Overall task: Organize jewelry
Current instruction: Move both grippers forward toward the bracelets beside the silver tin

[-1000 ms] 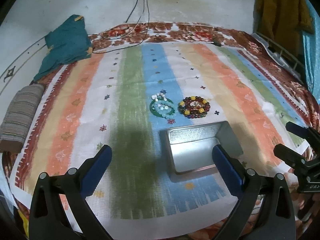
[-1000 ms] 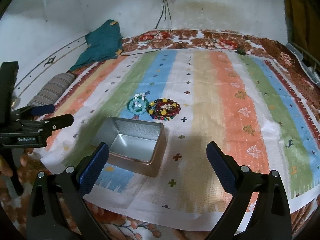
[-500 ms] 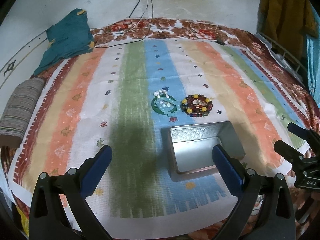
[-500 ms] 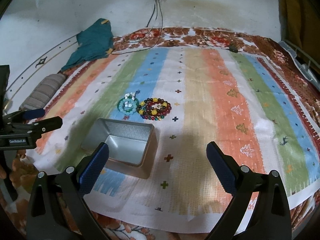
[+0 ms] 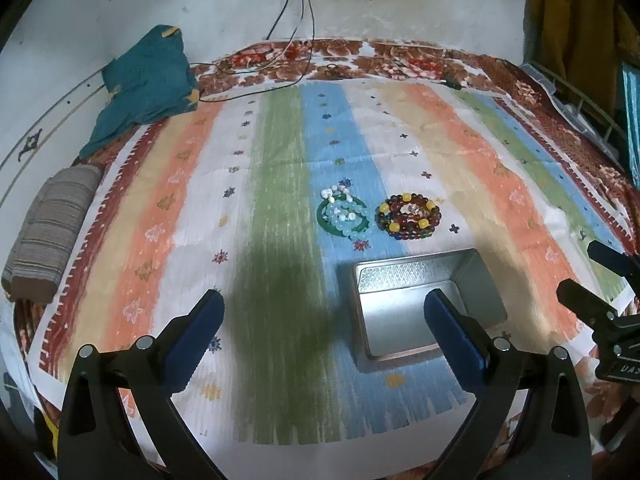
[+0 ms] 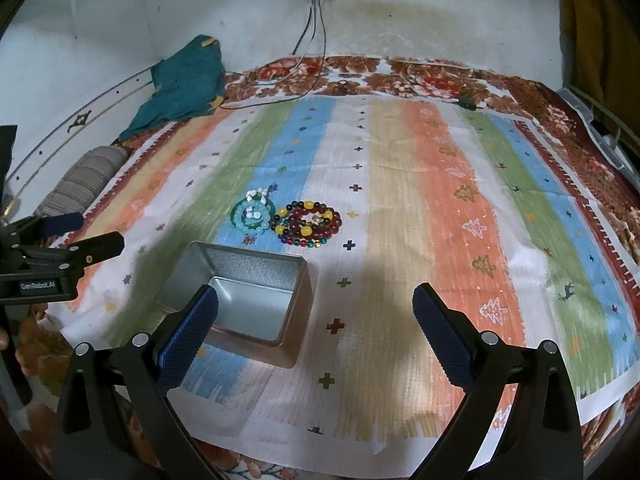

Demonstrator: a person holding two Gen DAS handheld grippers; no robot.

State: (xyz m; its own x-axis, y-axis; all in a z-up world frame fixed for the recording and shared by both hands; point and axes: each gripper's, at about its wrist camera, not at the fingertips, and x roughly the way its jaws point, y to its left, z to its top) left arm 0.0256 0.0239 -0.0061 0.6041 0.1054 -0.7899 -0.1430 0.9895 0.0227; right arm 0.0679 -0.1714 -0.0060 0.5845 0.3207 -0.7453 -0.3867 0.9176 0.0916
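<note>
An open, empty metal tin (image 5: 424, 304) (image 6: 240, 300) sits on a striped cloth. Just beyond it lie two piles of jewelry: pale green and white beads on a green ring (image 5: 343, 212) (image 6: 253, 215), and a coil of dark red, yellow and coloured bead bracelets (image 5: 408, 216) (image 6: 309, 222). My left gripper (image 5: 324, 328) (image 6: 76, 236) hovers open near the front edge, its right finger over the tin. My right gripper (image 6: 314, 330) (image 5: 588, 276) is also open, right of the tin, holding nothing.
The striped cloth (image 5: 280, 184) covers a floral bedspread (image 6: 400, 72). A teal cloth (image 5: 148, 84) and a rolled striped pillow (image 5: 52, 232) lie at the left. Cables (image 5: 296, 40) hang from a wall socket at the back. Yellow fabric (image 5: 568, 12) hangs at the right.
Both grippers have drifted slightly forward and to the right over the cloth; the tin and beads sit a little lower and further left in the right view. Nothing was touched.
</note>
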